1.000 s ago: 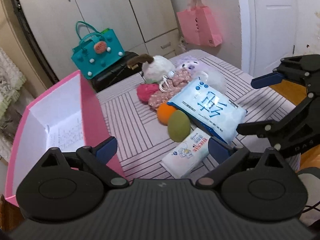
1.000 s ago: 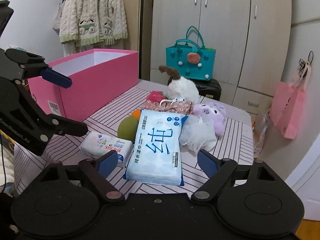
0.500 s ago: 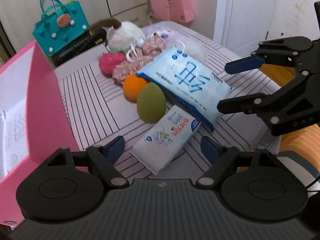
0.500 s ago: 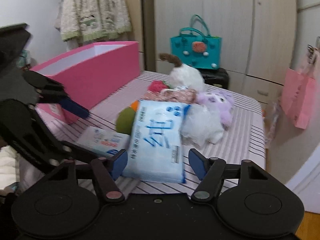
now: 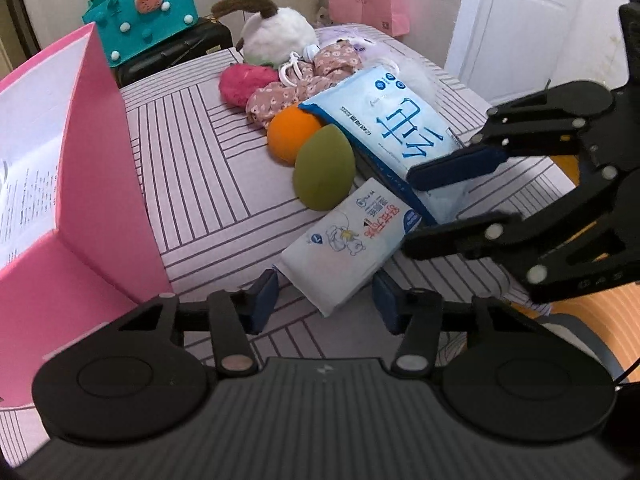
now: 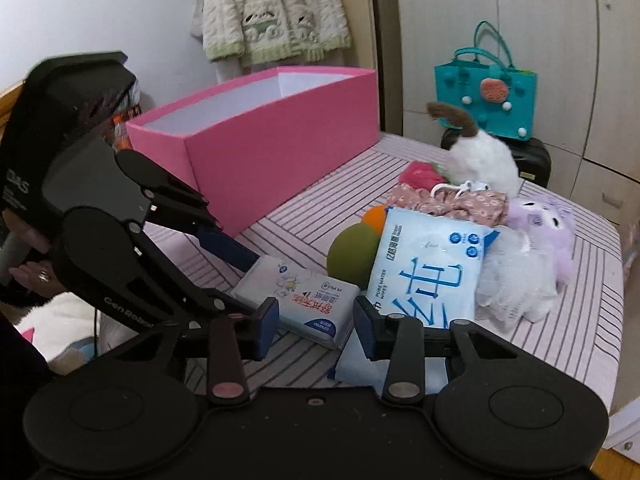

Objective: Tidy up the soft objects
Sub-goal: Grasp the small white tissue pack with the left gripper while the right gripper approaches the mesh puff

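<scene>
- Two grippers were out over the striped table (image 5: 208, 160), and the biggest thing on it was the pink box (image 6: 280, 136), open at the top. From what showed, only white lining and some printed paper were inside, none of the soft stuff yet.
- Next biggest: the large blue wipes pack (image 5: 384, 120), lying flat and overlapping the orange ball (image 5: 290, 132) and the olive egg-shaped sponge (image 5: 324, 168).
- Behind that sat the pile of plushies and cloth: a white fluffy toy (image 5: 276, 36), a purple plush (image 6: 544, 224), a white mesh puff (image 6: 516, 280), floral fabric (image 5: 304, 80) and a pink fuzzy lump (image 5: 244, 84). All were well apart from the box.
- The small tissue pack (image 5: 348, 244) lay nearest both tools, one end tucked against the big pack.
- The left gripper (image 5: 324, 300) was spread about as wide as that small pack, fingers either side of its near corner, gripping nothing yet.
- The right gripper (image 6: 314, 326) was also parted and empty, hovering at the small pack's other end.
- My take: the small pack looked like the pick. I'd go further in so the fingers straddle the middle, squeeze gently since it's squishy, then lift clear before swinging to the box.
</scene>
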A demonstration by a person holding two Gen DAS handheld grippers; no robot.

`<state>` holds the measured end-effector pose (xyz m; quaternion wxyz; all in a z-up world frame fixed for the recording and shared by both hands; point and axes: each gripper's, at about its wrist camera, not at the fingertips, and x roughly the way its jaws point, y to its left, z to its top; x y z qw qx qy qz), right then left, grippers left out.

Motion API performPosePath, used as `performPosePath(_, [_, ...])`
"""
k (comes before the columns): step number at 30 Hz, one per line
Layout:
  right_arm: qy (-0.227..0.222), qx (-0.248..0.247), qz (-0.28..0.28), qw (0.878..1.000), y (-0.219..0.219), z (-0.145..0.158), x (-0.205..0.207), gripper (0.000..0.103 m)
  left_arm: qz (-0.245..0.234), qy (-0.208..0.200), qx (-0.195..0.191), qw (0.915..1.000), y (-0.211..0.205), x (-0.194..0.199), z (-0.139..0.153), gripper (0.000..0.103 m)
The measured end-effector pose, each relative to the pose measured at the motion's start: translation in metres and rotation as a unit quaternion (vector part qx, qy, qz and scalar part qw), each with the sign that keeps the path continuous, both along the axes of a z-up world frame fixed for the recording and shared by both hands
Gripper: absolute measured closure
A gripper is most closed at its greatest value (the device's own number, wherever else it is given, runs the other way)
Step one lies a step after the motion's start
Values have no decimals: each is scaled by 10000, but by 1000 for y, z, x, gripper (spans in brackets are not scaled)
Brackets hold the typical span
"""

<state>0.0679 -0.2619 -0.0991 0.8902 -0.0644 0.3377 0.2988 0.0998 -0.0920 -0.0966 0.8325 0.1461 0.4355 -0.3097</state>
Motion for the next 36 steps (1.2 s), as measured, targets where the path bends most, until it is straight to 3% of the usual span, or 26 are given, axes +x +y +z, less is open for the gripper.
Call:
performPosePath(11, [63,-128,37,9999,-2,5,-4,57,-112,-202,84,9997,1,-2,6,52])
performPosePath(16, [-367,-404,-687,9961,-12,21,-12,50,-279,-378,131,9988,-3,-2,13,48])
performPosePath(22, [-279,-600,-1247,9900,-26,14,-2,50,-483,-392,126,9980,-15,4,10,44])
performPosePath(30, [-142,-81,-2106,9774,-70,25,22,46,-698,-412,304,9962,-29,8,4,41])
performPosePath(36, [590,630,-2477,9650,-104,5,62,46,-730,-364,246,9964,-33,11,6,37])
